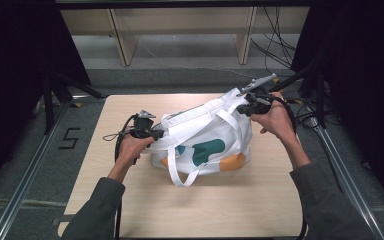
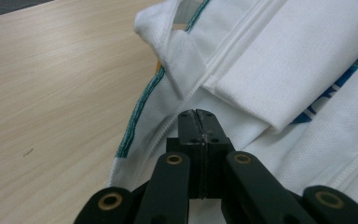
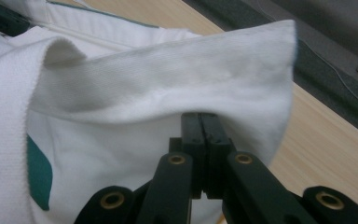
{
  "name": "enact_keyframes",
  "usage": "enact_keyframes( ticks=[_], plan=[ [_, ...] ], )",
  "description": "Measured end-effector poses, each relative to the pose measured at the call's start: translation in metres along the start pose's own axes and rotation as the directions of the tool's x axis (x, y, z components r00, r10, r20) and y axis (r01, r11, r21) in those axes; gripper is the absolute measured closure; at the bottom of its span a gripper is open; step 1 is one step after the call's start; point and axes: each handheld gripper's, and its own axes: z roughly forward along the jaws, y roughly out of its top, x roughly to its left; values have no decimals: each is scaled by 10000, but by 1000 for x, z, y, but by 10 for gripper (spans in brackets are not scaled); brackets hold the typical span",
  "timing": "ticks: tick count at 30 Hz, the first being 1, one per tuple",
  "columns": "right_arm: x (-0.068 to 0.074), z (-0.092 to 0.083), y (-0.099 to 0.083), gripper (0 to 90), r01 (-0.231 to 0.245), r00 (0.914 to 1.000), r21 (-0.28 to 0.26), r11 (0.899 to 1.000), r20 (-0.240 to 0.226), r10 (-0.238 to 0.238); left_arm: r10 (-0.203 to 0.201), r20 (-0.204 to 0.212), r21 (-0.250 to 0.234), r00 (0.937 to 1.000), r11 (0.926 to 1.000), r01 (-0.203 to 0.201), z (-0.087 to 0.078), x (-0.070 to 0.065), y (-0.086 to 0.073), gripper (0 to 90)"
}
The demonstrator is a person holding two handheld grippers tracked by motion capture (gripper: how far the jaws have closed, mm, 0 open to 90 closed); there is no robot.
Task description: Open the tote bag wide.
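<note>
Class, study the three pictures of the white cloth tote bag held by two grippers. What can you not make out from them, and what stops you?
- Inside of the white cloth tote bag: high view, its own folded fabric covers it.
- Blue print on the bag: left gripper view, a white fold hides most.
- Whether the left gripper and right gripper pinch cloth: tips blocked by fabric and jaws.
- Bag's far side: high view, faces away.

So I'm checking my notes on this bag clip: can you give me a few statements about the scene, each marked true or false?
1. The white tote bag rests on the wooden table. True.
2. The left gripper is wide open. False: its jaws are shut on the bag's fabric.
3. The right gripper pinches the bag's edge. True.
4. The bag is plain white. False: it carries teal and orange patches.
5. One strap loops down over the bag's front. True.
</note>
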Motion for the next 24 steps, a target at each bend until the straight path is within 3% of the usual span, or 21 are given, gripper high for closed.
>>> enact_keyframes(
  ticks=[1, 2, 3, 4, 5, 7, 8, 10, 11, 13, 14, 16, 17, 18, 20, 21, 23, 24],
  plan=[
    [-6, -11, -1, 900, -232, 9996, -632, 9977, 137, 241, -125, 91, -130, 9999, 9998, 126, -1, 1, 0, 892],
    [-7, -14, 1, 900, -192, 9997, -901, 9957, 159, 207, -113, 109, -113, 9999, 9999, 114, -1, 1, 0, 892],
    [-7, -20, 5, 900, -191, 9998, -916, 9956, 41, 195, -146, 141, -135, 9998, 9998, 148, -1, 0, 1, 892],
    [-7, -20, 9, 900, 30, 10000, -1372, 9905, -17, -32, -184, 143, -155, 9997, 9997, 187, 0, -1, 1, 892],
    [-2, -17, 15, 900, -89, 9996, -1645, 9863, -271, 45, -129, 184, -121, 9997, 9998, 132, 0, -2, 2, 893],
    [2, -11, 20, 900, -27, 9994, -1644, 9864, -354, -31, -152, 164, -146, 9998, 9998, 154, 1, -3, 2, 893],
    [10, 9, 31, 900, -18, 9982, -1332, 9911, -598, -63, 7, 110, -74, 9999, 10000, -6, 2, -5, 2, 892],
    [10, 18, 32, 900, 89, 9986, -1229, 9924, -504, -152, 72, 103, -47, 9999, 10000, -71, 2, -5, 2, 893],
    [11, 36, 32, 900, 236, 9992, -74, 9997, -321, -238, -17, 110, -101, 9999, 9999, 18, 2, -4, 0, 893],
    [5, 46, 22, 900, 618, 9978, 421, 9972, -279, -606, -21, 159, -114, 9999, 9999, 23, 0, -2, -2, 892],
    [5, 45, 15, 900, 398, 9983, 1139, 9927, -462, -347, -80, 187, -171, 9998, 9998, 84, -1, 0, -4, 893],
    [4, 45, 5, 900, 376, 9972, 1384, 9897, -690, -282, -84, 179, -170, 9998, 9998, 87, -2, 2, -6, 893],
    [9, 45, -19, 900, 184, 9941, 2009, 9794, -1088, 36, -271, 357, -253, 9990, 9993, 280, -2, 4, -8, 893],
    [11, 47, -32, 900, 580, 9912, 2082, 9764, -1284, -315, -518, 568, -402, 9970, 9977, 542, -3, 3, -9, 893],
    [22, 50, -59, 900, 766, 9836, 2261, 9711, -1765, -365, -695, 733, -564, 9949, 9957, 737, -2, -1, -10, 894],
    [25, 51, -70, 900, 785, 9837, 2298, 9701, -1756, -380, -194, 711, -269, 9973, 9994, 213, -4, -5, -9, 893],
    [27, 50, -77, 900, 515, 9832, 2304, 9717, -1821, -90, -42, 386, -166, 9992, 9999, 48, -2, -9, -6, 893],
    [26, 46, -73, 900, 627, 9845, 2206, 9733, -1736, -241, -184, 457, -163, 9988, 9997, 191, -2, -9, -4, 893]
  ],
)
